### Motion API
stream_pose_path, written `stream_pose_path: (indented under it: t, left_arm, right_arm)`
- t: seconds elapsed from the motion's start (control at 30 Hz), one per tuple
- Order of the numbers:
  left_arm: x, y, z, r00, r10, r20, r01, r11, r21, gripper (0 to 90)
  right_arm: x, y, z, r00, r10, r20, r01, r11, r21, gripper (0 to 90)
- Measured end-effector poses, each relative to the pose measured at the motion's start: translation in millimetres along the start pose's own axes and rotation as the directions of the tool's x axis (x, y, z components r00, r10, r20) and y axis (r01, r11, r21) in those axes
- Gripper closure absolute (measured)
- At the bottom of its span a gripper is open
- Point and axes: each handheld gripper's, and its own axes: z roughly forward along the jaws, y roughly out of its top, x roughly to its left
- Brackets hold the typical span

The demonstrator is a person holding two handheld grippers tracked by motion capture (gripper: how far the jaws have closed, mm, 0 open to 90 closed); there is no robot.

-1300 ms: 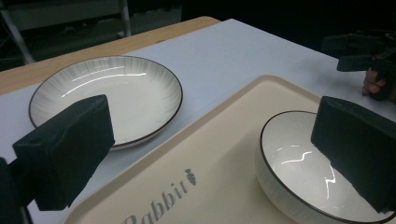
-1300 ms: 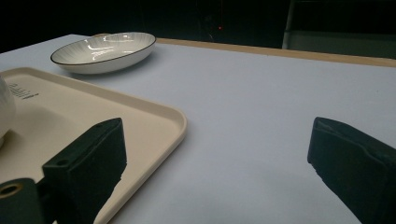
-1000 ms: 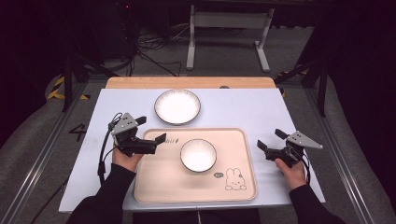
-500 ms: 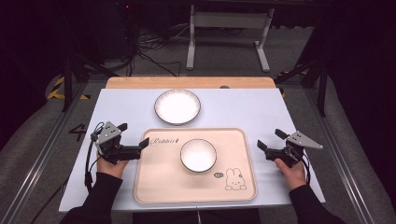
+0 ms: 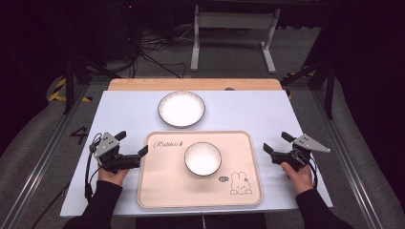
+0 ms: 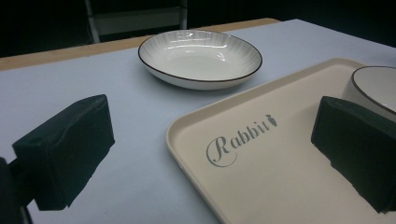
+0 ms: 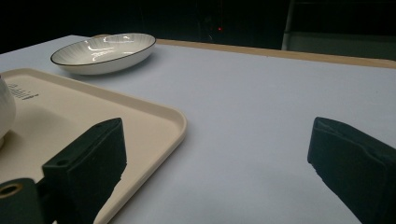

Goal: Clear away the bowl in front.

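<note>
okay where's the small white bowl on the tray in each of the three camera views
High view: small bowl at the middle of the tray.
Left gripper view: its rim at the right edge, behind the right-hand jaw.
Right gripper view: a sliver at the far left edge.
Shared landmark: the striped plate.

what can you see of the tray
The tray is a beige rounded rectangle with a low raised rim, plastic by its look, lying flat on the white table at its near edge. It bears grey "Rabbit" lettering at the far left and a rabbit drawing at the near right. A white bowl sits in its middle. Its left rim lies between the open jaws of the left gripper, untouched.
</note>
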Motion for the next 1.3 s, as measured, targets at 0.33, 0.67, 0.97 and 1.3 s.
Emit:
stream_pose_path:
  t: [0.33, 0.67, 0.97, 1.3]
  left_arm:
    - [2.4, -16.5, 0.8, 0.9971, -0.075, -0.009, 0.075, 0.9964, -0.039, 0.0]
    - [-1.9, -20.8, 1.0, 0.9984, -0.048, -0.028, 0.048, 0.9988, -0.002, 0.0]
    - [-6.8, -22.4, 6.5, 0.999, -0.019, -0.041, 0.02, 0.9993, 0.032, 0.0]
    - [-8.5, -22.0, 8.3, 0.9991, -0.002, -0.042, 0.004, 0.9988, 0.049, 0.0]
  right_arm:
    - [-0.1, -0.1, -0.3, 1.0, 0.0, 0.0, 0.0, 1.0, -0.003, 4.9]
    - [0.0, -0.2, -0.6, 1.0, -0.001, -0.002, 0.001, 1.0, -0.006, 4.8]
    - [0.2, -0.2, -0.7, 1.0, -0.003, -0.003, 0.003, 1.0, -0.005, 4.8]
    - [0.1, -0.3, -0.7, 1.0, -0.003, -0.004, 0.003, 1.0, -0.007, 4.8]
